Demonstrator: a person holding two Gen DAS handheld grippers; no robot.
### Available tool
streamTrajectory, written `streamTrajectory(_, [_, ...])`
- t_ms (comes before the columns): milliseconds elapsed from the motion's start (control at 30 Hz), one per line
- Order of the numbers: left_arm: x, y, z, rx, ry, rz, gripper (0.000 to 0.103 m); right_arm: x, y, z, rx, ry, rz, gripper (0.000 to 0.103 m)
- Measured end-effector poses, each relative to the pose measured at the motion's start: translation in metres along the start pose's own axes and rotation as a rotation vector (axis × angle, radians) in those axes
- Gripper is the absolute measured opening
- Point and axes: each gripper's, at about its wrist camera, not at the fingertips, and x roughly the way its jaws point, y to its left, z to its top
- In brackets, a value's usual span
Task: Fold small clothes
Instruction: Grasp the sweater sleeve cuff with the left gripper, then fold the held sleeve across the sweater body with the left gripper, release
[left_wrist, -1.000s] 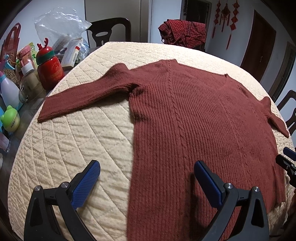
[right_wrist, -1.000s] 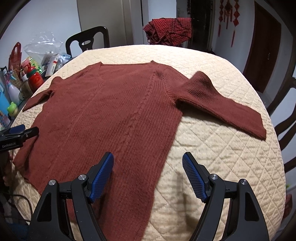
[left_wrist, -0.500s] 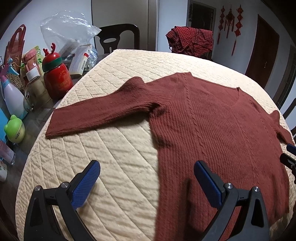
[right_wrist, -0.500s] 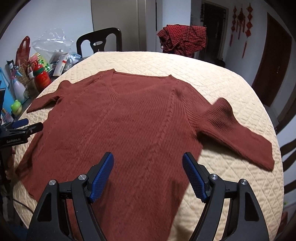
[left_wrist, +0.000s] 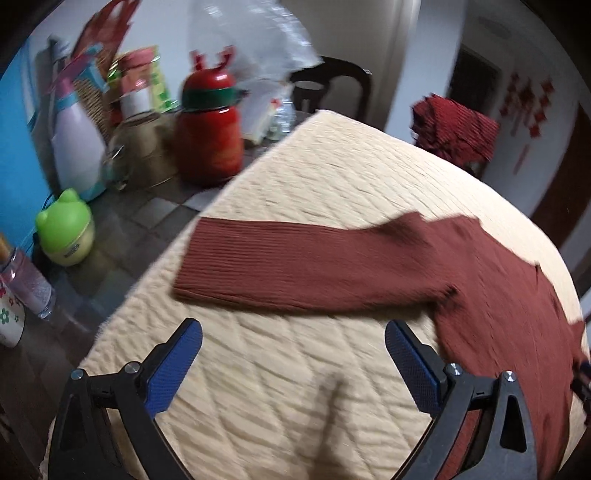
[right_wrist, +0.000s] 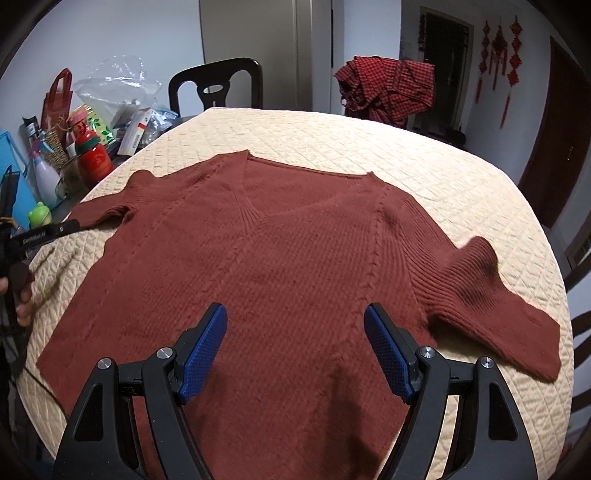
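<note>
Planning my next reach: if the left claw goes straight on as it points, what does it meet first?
Probably the flat rust-brown ribbed knit sweater sleeve lying across the cream quilted table cover; depth is unclear, and both claws are open.

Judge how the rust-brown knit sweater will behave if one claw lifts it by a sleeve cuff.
The sweater will probably drape limply: its right sleeve already humps and creases on the quilted cover. The ribbed knit looks thick, so likely fairly heavy and stretchy. It probably drags rather than slides, since both surfaces look textured.
</note>
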Motion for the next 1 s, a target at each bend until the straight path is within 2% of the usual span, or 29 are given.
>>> streamTrajectory(133, [0.013,0.016,0.002,-0.064,0.037,-0.006,0.088,0.002,0.002,0.002,0.005,0.001,0.016,0.077])
streamTrajectory(367, [0.024,0.02,0.012,-0.08,0.015,0.016,0.081,0.003,0.001,0.003,0.014,0.003,0.022,0.077])
streamTrajectory(467, [0.026,0.02,0.016,-0.083,-0.001,0.053,0.072,0.004,-0.001,0.003,0.022,0.004,0.022,0.077])
streamTrajectory(567, [0.029,0.022,0.022,-0.076,-0.013,0.112,0.051,0.006,-0.003,0.002,0.032,0.006,0.023,0.077])
streamTrajectory(633, [0.03,0.024,0.025,-0.073,-0.018,0.128,0.023,0.007,-0.004,0.002,0.039,0.008,0.024,0.077])
streamTrajectory(700, [0.03,0.022,0.028,-0.067,-0.016,0.103,0.013,0.007,-0.006,0.002,0.044,0.008,0.027,0.077])
streamTrajectory(800, [0.021,0.01,0.038,-0.031,-0.056,0.068,0.012,0.006,-0.008,0.001,0.053,0.002,0.03,0.077])
streamTrajectory(1000, [-0.014,-0.047,0.059,0.071,-0.143,-0.14,0.012,0.004,-0.017,0.0,0.089,-0.005,0.04,0.077])
